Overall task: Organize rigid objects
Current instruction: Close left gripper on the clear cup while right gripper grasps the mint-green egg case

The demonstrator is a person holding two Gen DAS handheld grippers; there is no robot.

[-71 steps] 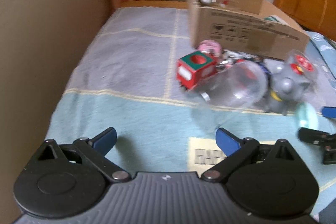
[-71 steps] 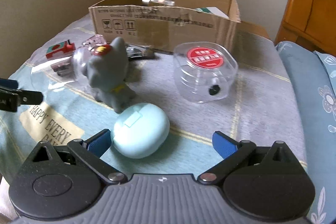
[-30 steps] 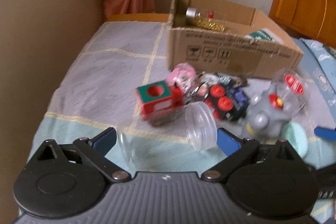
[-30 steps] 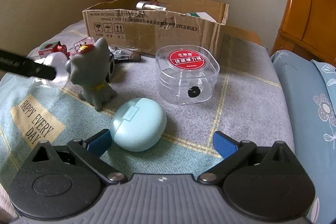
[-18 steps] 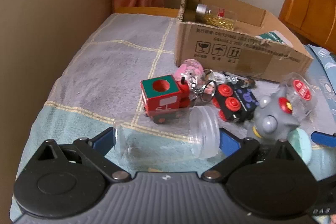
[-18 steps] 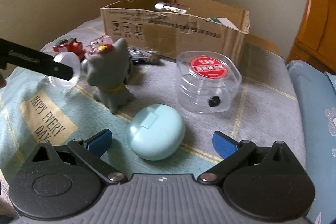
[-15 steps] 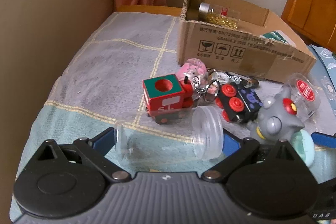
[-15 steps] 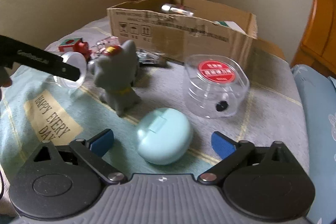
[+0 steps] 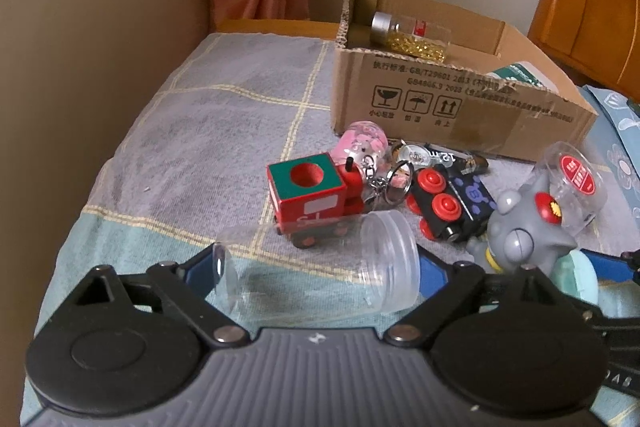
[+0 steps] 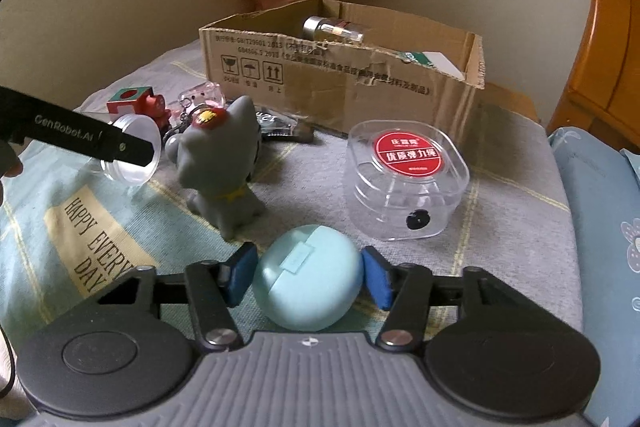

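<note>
The left gripper (image 9: 320, 269) is clamped end to end on a clear plastic jar (image 9: 316, 267) lying crosswise between its blue pads, just in front of the red-and-green toy train (image 9: 310, 201) on the checked blanket (image 9: 208, 131). The right gripper (image 10: 306, 277) has its pads pressed against both sides of the pale-blue oval case (image 10: 308, 287), which sits on the blanket near the grey cat figure (image 10: 222, 167) and the red-labelled clear tub (image 10: 406, 179), with the open cardboard box (image 10: 344, 83) behind them.

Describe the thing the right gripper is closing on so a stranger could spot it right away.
Start at the cardboard box on the bed. In front of it stand a grey cat figure and a clear red-labelled case; nearer still, between the right gripper pads, lies the mint-green case, smooth, oval and opaque.
</note>
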